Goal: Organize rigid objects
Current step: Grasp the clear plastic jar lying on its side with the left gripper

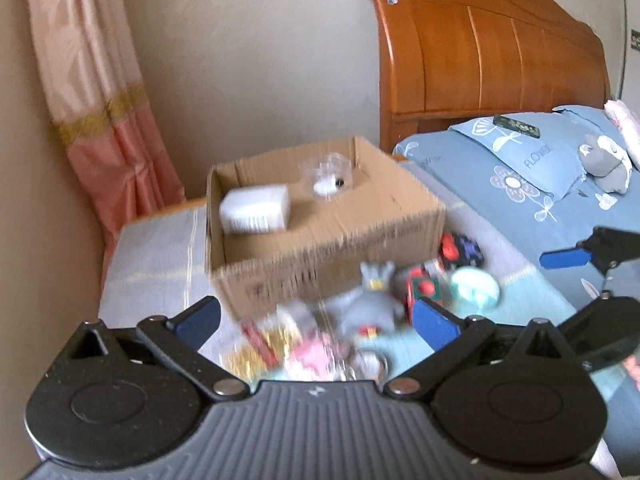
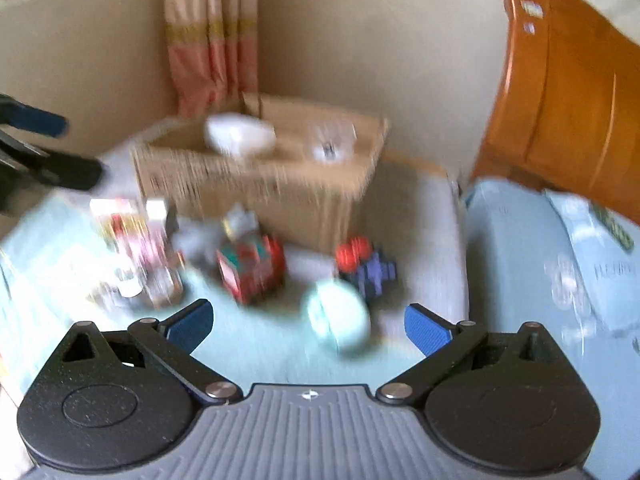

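I have both tools hovering over the toy pile on the cloth-covered desk point(image 1: 160, 256) beside the bed point(image 1: 500, 200). My left hand-held gripper point(image 1: 316, 320) is spread wide and holds nothing; my right hand-held gripper point(image 2: 308, 322) is equally wide and also empty.

The cardboard box point(image 1: 320, 248) sits at the back of the desk, open-topped, with a white block point(image 1: 256, 210) and a clear plastic container point(image 1: 328, 176) already inside. In front of it lie the loose pieces: a pale green round case point(image 2: 338, 318) nearest my right jaws, a red and green toy cube point(image 2: 252, 270), a red and purple toy point(image 2: 366, 266), and a grey figure point(image 1: 370, 300).

I judge the green case to be light, hard and smooth, so it could slip or roll; I would close across its widest part, square on. The cube looks stiff with flat faces, an easier grip on opposite sides. Motion blur hides finer detail.
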A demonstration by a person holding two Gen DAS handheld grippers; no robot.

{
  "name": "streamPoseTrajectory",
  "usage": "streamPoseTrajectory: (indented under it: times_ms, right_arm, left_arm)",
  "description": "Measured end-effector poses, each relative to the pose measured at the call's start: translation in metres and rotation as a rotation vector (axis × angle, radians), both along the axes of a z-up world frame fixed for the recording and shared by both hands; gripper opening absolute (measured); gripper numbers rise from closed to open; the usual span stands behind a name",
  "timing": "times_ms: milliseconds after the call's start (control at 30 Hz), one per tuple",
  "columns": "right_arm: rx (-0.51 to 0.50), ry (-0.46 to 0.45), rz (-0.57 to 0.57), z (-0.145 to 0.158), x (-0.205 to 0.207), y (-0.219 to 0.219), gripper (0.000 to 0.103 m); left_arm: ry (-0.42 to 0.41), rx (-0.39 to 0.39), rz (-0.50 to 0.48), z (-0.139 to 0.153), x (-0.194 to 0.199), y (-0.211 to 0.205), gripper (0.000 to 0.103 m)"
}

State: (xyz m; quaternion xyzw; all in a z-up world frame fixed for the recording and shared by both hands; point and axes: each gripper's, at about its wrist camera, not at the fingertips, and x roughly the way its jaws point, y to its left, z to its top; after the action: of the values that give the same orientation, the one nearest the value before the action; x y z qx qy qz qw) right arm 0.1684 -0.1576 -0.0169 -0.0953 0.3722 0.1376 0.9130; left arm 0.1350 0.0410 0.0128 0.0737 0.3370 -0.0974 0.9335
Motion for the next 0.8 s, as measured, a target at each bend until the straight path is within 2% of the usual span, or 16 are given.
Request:
streamPoseTrajectory:
  times_ms: [133,267,333,467,600,800]
  right_arm:
    - [0.028,0.074,-0.047,-0.026,-0.004,-0.016,0.103]
    - [0.054,0.120,-0.061,-0.040,-0.007,-0.023,0.103]
    - [0.023,0.104,-0.056,-0.043,-0.008,-0.020,0.103]
    - [0.035,0.087,-0.040,-0.044,-0.008,-0.021,0.103]
    - [0.037,0.085,-0.024,-0.044,-0.007,-0.022,0.103]
    - [0.048,0.054,-0.020,-0.046,-0.011,-0.024,0.103]
  left_arm:
    - [0.028,-0.024,0.036,-0.014,-0.025,0.009,0.102]
    - [0.032,-0.018,0.078,-0.026,-0.047,0.014,0.102]
    - [0.045,-0.022,0.096,-0.033,-0.056,0.016,0.102]
    - [0.100,-0.070,0.107,-0.052,-0.067,0.020,0.102]
    - [0.158,-0.046,0.106,-0.073,-0.068,0.016,0.102]
    - [0.220,-0.069,0.083,-0.097,-0.060,0.003,0.102]
